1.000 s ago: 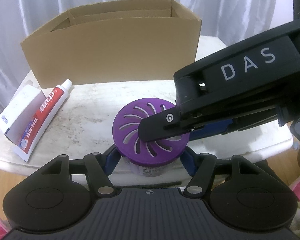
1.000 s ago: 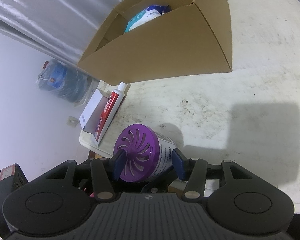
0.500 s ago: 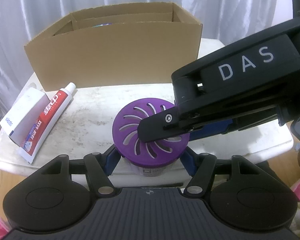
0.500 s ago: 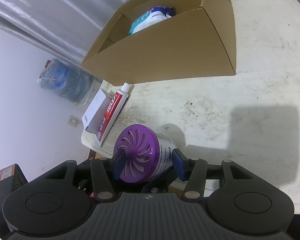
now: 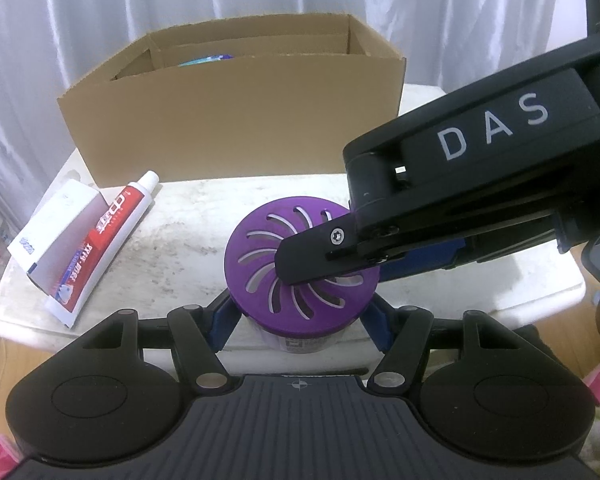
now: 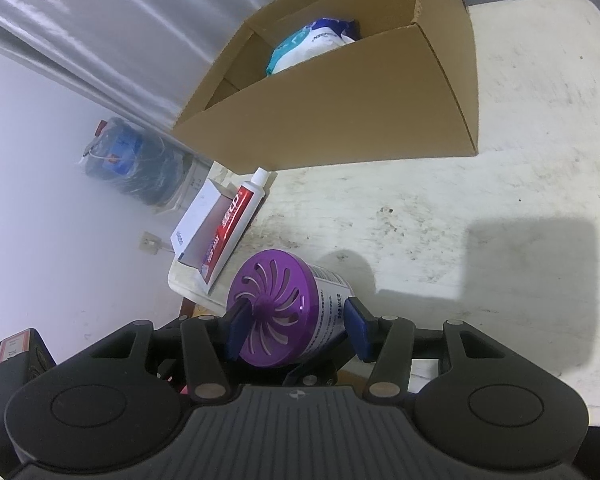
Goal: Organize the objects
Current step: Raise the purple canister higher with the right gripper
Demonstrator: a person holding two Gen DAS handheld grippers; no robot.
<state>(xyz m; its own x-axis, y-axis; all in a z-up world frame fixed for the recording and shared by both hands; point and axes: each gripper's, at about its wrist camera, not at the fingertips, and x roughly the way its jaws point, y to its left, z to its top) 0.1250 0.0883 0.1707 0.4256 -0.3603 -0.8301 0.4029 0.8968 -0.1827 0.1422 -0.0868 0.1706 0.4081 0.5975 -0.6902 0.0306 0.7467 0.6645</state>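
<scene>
Left wrist view has the purple-lidded canister [image 5: 300, 276] right between my left gripper [image 5: 300, 320] fingers, blue pads on either side of the body just under the lid, so I'd say that gripper is closed snug on it, though the contact itself sits low and is partly hidden by the lid. My right gripper [image 6: 296, 326] comes in from the right side, and its top finger [image 5: 320, 256] lies across the slotted lid. From the right wrist camera it's clearer: one blue pad [image 6: 236, 330] presses on the lid face near its hub, the other [image 6: 358, 328] sits against the white labelled side near the bottom end, so the right gripper is clamped on the canister too, roughly end to end. The canister is at the near edge of the white, scuffed surface [image 6: 500, 220]; can't tell if its base is touching. Off to the left, well apart from the canister, a red and white toothpaste tube [image 5: 112, 232] lies flat, cap pointing at the cardboard box [image 5: 236, 124], with its white carton [image 5: 56, 228] just beside it at the surface's edge. The box stands open at the back of the surface, and a blue and white soft pack [image 6: 312, 44] lies inside it. Pale curtains [image 5: 100, 8] hang behind.
</scene>
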